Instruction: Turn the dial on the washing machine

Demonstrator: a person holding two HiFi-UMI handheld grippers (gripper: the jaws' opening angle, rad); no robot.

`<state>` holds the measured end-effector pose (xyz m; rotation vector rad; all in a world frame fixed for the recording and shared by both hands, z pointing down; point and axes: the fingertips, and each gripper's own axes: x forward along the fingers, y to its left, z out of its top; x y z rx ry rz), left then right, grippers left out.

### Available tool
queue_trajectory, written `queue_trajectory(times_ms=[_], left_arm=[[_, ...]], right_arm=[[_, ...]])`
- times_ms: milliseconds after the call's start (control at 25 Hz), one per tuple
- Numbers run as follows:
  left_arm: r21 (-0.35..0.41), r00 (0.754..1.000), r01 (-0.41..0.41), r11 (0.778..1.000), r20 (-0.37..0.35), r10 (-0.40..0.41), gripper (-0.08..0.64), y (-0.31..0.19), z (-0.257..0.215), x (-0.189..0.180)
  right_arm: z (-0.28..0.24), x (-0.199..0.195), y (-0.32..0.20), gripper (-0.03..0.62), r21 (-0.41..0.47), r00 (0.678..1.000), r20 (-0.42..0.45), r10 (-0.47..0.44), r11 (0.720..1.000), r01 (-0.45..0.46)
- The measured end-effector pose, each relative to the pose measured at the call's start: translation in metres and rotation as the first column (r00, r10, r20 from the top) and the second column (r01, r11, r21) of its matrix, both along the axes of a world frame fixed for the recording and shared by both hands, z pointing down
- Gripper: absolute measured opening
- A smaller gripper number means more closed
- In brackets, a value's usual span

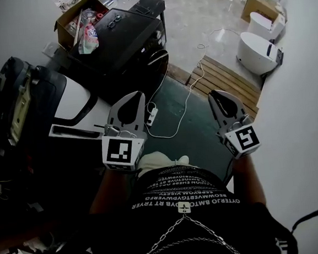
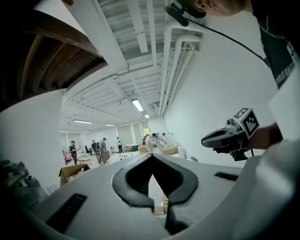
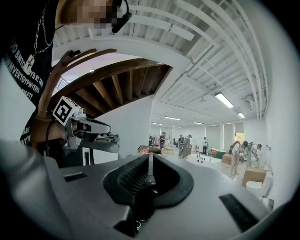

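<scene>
No washing machine dial shows in any view. In the head view I hold both grippers at waist height, pointing forward over the floor. The left gripper [image 1: 136, 96] is shut with nothing between its jaws, and in its own view the tips [image 2: 152, 155] meet. The right gripper [image 1: 213, 94] is also shut and empty, with its tips [image 3: 150, 157] together in its own view. Each gripper shows in the other's view: the right gripper [image 2: 220, 138] and the left gripper [image 3: 101, 138]. Both point across a large open room.
A black cabinet [image 1: 124, 41] with an open cardboard box [image 1: 81, 22] stands ahead left. A white power strip [image 1: 151, 117] and its cable lie on a dark mat [image 1: 195, 129]. A wooden slat platform [image 1: 224, 79] and white rounded appliances [image 1: 257, 51] are ahead right. People [image 2: 101, 150] stand far off.
</scene>
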<state>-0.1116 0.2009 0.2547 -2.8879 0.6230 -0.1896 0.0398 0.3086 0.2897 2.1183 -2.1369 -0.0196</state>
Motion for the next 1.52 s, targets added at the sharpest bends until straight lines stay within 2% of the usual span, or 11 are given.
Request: queue_trajectory(times_ms=[280, 480, 880, 1160, 1520], left_arm=[[-0.031, 0.999, 0.021, 0.999, 0.037, -0.019, 0.006, -0.029, 0.017, 0.025], [-0.061, 1.0, -0.002, 0.998, 0.026, 0.003, 0.006, -0.064, 0.024, 0.055], [-0.036, 0.999, -0.036, 0.999, 0.008, 0.037, 0.006, -0.178, 0.018, 0.11], [-0.035, 1.0, -0.014, 0.999, -0.016, 0.014, 0.006, -0.254, 0.013, 0.12], [-0.052, 0.998, 0.065, 0.997, -0.018, -0.066, 0.006, -0.344, 0.013, 0.097]], right_arm=[[0.013, 0.027, -0.035, 0.026, -0.019, 1.0, 0.022, -0.022, 1.0, 0.023], [0.017, 0.043, -0.069, 0.026, -0.01, 0.999, 0.018, -0.048, 0.999, 0.049], [0.01, 0.095, -0.18, 0.026, -0.028, 0.999, -0.016, -0.032, 0.999, 0.032], [-0.002, 0.122, -0.256, 0.026, -0.025, 1.0, -0.023, -0.007, 1.0, 0.006], [-0.01, 0.109, -0.349, 0.026, -0.026, 0.997, -0.038, -0.072, 0.997, 0.071]])
